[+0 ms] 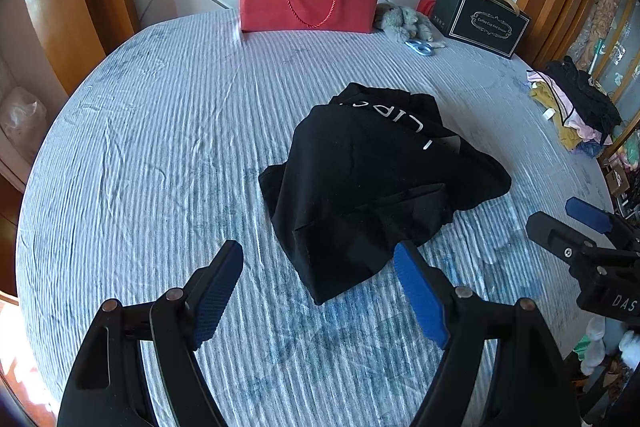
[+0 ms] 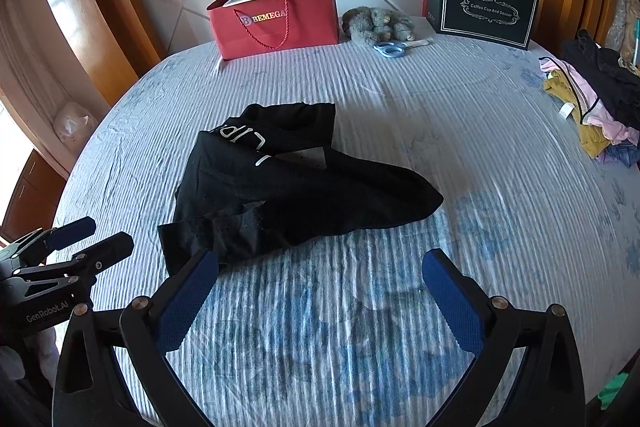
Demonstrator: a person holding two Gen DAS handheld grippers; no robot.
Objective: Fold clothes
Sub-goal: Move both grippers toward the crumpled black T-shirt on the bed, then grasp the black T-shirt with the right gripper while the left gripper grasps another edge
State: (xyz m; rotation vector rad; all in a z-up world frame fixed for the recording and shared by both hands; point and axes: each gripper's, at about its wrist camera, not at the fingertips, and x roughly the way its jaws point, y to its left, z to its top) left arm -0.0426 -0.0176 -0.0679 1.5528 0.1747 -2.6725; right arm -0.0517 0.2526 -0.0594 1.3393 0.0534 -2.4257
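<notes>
- Left gripper [image 1: 318, 291]: jaws spread wide, nothing between them, bottom centre of the left wrist view. Also seen at the lower left edge of the right wrist view [image 2: 94, 233], fingers apart.
- Right gripper [image 2: 320, 291]: jaws spread wide, holding nothing, bottom centre of the right wrist view. Shows at the right edge of the left wrist view [image 1: 560, 217], fingers apart.
- Black garment [image 1: 372, 179]: crumpled heap, partly folded over itself, white lettering on the upper part. Sits centre frame in the left wrist view, left of centre in the right wrist view [image 2: 280, 187].
- Garment's near corner lies just beyond the left gripper's right fingertip in the left wrist view; contact cannot be told.
- In the right wrist view the garment's lower left edge is just past the right gripper's left fingertip; contact unclear.
- Bed sheet [image 1: 140, 147]: blue-white striped, wrinkled, fills most of both views.
- Red bag [image 1: 310, 3]: upright at top centre, by the wall, a booklet sticking out of its top.
- Black gift box [image 2: 482, 5]: upper right, upright, with handle.
- Plush toy [image 2: 378, 23] between bag and box; scissors [image 2: 394, 49] lie just in front of it.
- Clothes pile [image 2: 596, 107]: mixed colours, right edge of frame, well apart from the black garment.
</notes>
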